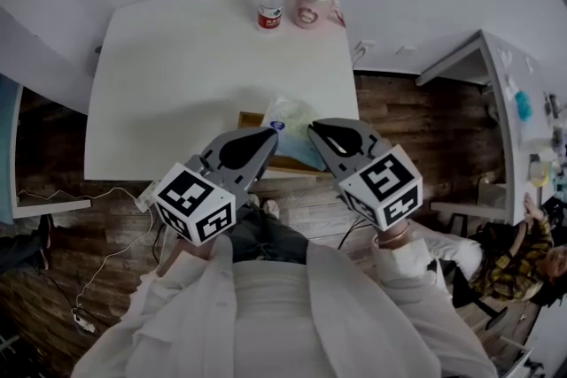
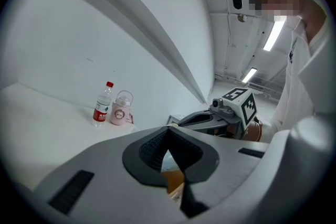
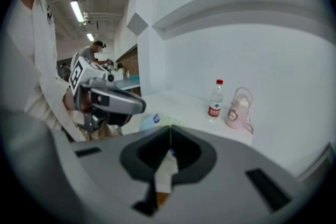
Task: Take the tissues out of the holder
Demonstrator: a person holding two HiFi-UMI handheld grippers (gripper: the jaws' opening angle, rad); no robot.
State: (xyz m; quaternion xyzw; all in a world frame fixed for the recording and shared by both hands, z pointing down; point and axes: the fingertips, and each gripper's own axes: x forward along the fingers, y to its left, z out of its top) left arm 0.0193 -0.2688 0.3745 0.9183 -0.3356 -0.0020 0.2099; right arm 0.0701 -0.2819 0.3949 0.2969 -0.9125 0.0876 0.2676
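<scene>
**Tissue pack (image 1: pixel 291 115), one.** It sits in the wooden holder (image 1: pixel 251 118) at the near edge of the white worktop (image 1: pixel 195 75), just beyond and between my two tool tips. It is a soft plastic-wrapped pack, pale blue and white. I judge it light, squashy and a bit slick on the wrap, not fragile. It should crumple under a pinch rather than resist. The best hold is probably the raised upper part of the pack that stands clear of the holder. I would take it across its thickness and lift it straight up, so the holder is not dragged along.

**Holder, one.** It is wood, low and open-topped. It is likely light enough to shift, so one tool may need to steady it.

**Left tool (image 1: pixel 270 133), one.** Its jaws are pressed together with nothing between them, and it is held above the worktop's near edge.

**Right tool (image 1: pixel 314 130), one.** Its jaws are likewise pressed together and empty, just beside the pack.

**Also on the worktop, at the far edge.** There is one bottle with a red cap (image 1: pixel 271 0) and one pink lidded cup (image 1: pixel 315 0), side by side and well apart from the pack.
</scene>
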